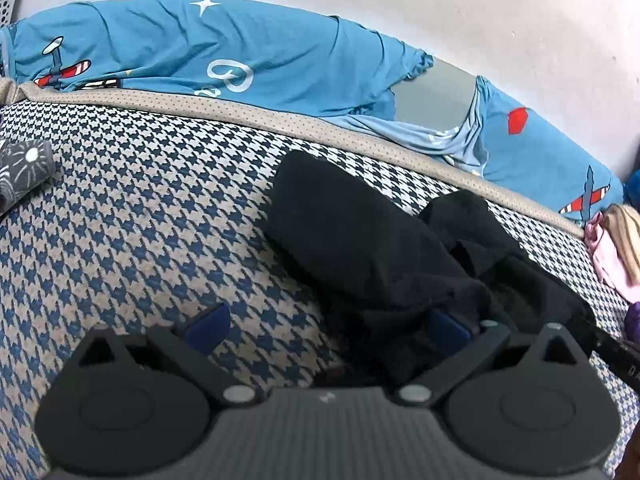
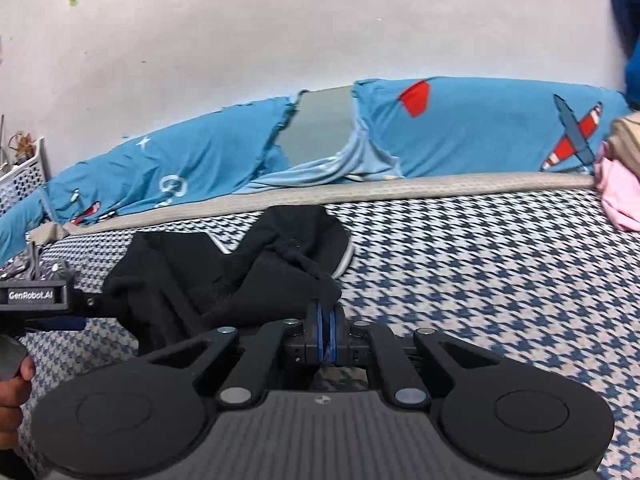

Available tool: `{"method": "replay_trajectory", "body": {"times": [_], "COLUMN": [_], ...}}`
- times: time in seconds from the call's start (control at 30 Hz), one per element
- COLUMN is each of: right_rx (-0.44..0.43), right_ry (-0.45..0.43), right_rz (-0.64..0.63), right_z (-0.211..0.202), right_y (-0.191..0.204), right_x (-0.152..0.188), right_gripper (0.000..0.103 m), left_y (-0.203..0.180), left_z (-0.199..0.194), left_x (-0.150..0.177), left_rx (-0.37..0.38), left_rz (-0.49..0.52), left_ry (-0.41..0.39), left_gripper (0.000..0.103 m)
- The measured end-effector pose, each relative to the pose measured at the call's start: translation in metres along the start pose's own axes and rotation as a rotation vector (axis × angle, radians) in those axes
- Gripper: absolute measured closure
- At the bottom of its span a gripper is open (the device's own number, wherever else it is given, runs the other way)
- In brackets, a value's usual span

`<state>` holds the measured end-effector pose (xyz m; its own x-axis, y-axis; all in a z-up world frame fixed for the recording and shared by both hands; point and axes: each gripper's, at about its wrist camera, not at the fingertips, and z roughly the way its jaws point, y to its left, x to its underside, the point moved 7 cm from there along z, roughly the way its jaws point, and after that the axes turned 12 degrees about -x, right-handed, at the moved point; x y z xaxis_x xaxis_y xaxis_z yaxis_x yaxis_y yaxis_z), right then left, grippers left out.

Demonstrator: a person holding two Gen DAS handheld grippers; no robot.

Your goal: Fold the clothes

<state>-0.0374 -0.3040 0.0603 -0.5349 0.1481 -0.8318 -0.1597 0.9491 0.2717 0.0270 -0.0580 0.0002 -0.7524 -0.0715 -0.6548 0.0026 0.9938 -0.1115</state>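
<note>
Right wrist view: right claw [image 2: 326, 320] pinched tight on an edge of the black garment [image 2: 224, 276], blue pads together with a fold of cloth between them. Garment lies crumpled on the houndstooth mattress [image 2: 480, 264], spread from mid-frame toward the left claw [image 2: 60, 300], which shows at the left edge with a hand [image 2: 12, 396] below it. Left wrist view: left claw [image 1: 328, 326] spread wide; left pad [image 1: 210, 326] over bare mattress, right pad [image 1: 450, 326] against the garment, nothing clamped. Garment sits right of centre there, near the mattress's beige piping [image 1: 240, 114]. Blue airplane-print sheet [image 1: 240, 48] bunched along the wall. Pink cloth [image 2: 620, 192] at the right edge, grey patterned item [image 1: 24, 172] at the left.
</note>
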Motion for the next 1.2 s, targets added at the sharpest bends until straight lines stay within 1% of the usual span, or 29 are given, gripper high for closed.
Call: {"method": "replay_trajectory", "body": {"times": [0.2,0.37,0.43,0.53,0.57,0.6,0.67,0.77,0.93,1.07,1.1,1.2], "right_rx": [0.060,0.107,0.127,0.136,0.140,0.139,0.120,0.087,-0.042,-0.147,-0.167,-0.210], "right_ry": [0.014,0.100,0.116,0.075,0.057,0.038,0.005,-0.020,0.019,0.067,0.077,0.106], "right_rz": [0.035,0.050,0.058,0.045,0.038,0.039,0.052,0.056,0.047,0.035,0.029,0.019], "right_z": [-0.001,0.008,0.008,0.000,-0.004,-0.008,-0.014,-0.019,-0.013,-0.002,0.001,0.007], "right_y": [-0.019,-0.028,-0.031,-0.030,-0.029,-0.029,-0.027,-0.020,0.002,0.020,0.024,0.034], "right_x": [0.003,0.015,0.018,0.010,0.006,0.002,-0.004,-0.010,-0.003,0.006,0.007,0.013], "right_gripper": [0.098,0.098,0.098,0.097,0.094,0.093,0.092,0.092,0.089,0.080,0.074,0.063], "left_y": [-0.005,-0.006,-0.006,-0.005,-0.005,-0.005,-0.005,-0.005,-0.004,-0.005,-0.005,-0.006], "left_z": [0.003,0.006,0.006,0.007,0.007,0.007,0.008,0.010,0.016,0.020,0.020,0.022], "left_x": [0.004,0.006,0.006,0.005,0.005,0.005,0.005,0.006,0.008,0.008,0.008,0.007], "left_rx": [-0.005,-0.013,-0.016,-0.026,-0.027,-0.028,-0.035,-0.054,-0.070,-0.085,-0.087,-0.092], "left_rz": [0.027,0.031,0.035,0.034,0.033,0.034,0.040,0.054,0.049,0.053,0.054,0.055], "left_ry": [0.014,0.027,0.027,0.026,0.027,0.027,0.025,0.020,0.035,0.043,0.044,0.051], "left_gripper": [0.000,0.000,0.000,0.000,0.000,0.000,0.000,0.000,0.000,0.000,0.000,0.000]}}
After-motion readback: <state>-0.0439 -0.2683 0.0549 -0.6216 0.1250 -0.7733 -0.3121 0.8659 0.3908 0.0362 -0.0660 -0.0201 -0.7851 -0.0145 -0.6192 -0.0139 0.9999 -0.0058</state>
